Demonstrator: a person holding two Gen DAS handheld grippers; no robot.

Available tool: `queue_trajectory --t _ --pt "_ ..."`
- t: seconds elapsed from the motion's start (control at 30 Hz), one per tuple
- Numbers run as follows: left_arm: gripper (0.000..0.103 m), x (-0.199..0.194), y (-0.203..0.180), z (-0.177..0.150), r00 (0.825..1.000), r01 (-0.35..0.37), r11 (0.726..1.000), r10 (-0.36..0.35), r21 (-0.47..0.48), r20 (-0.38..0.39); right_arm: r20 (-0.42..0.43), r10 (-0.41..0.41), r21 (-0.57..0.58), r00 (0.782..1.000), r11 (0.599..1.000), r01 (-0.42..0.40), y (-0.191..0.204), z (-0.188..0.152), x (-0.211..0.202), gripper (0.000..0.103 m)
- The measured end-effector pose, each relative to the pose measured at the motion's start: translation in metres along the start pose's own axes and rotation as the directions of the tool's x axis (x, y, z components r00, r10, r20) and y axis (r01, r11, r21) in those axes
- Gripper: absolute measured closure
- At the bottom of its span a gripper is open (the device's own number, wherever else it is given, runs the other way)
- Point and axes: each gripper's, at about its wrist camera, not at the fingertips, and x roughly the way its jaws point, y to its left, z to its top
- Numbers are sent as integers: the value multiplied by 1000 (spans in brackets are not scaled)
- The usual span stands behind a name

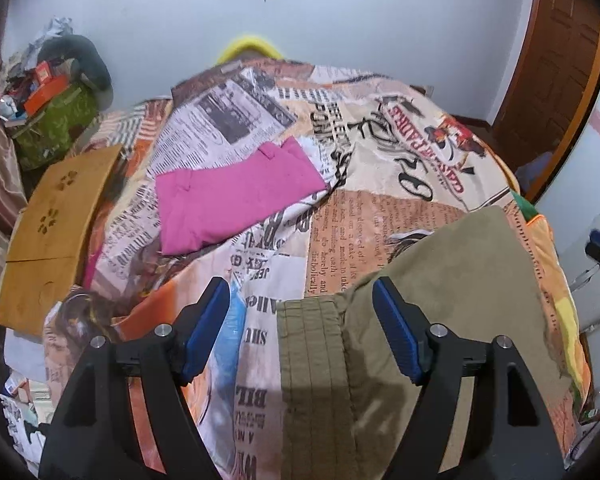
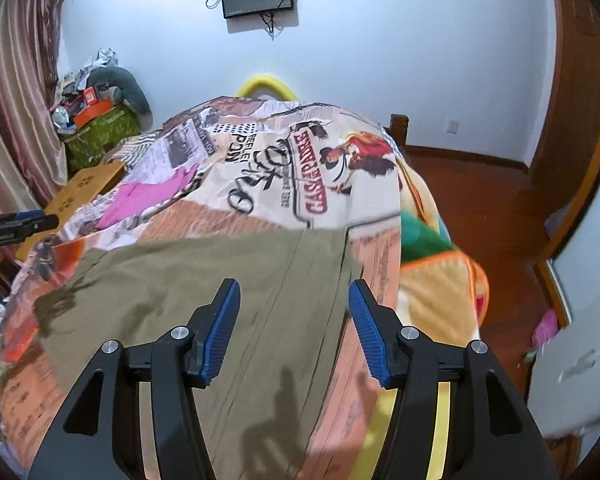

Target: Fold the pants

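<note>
Bed [image 1: 380,216], one, under a newspaper-print bedcover [image 1: 228,120].

Olive-khaki pants [image 1: 440,280], one pair: lay flat at the near edge of the bed, toward its right side, with the stitched hem end [image 1: 312,344] nearest the left tongs.

Pink folded garment [image 1: 228,196], one: lay on the bedcover nearer the bed's left edge, well apart from the pants.

Left tongs [image 1: 300,300]: stood open over the hem end, nothing between the blue pads.

Right tongs [image 2: 294,304]: stood open above the pants, gripping nothing.

Green storage box [image 2: 100,132], beyond the bed's far left corner: heaped with an orange box [image 2: 92,114], papers and a grey cushion [image 2: 124,84]; other contents unclear.
</note>
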Motion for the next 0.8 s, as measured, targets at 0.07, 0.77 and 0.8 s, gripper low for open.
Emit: queue_trajectory --t 0.07,0.77,0.8 --pt "29 12 0 1 1000 10 1000 -10 -2 -22 -12 -3 11 1000 1000 3 -8 8 17 50" --pt "29 91 2 -26 981 59 998 -64 -35 -180 -276 87 101 957 993 -61 -44 20 192 54" --pt "31 90 4 -27 982 63 997 -71 -52 -172 -277 90 94 957 993 -67 -42 18 193 56"
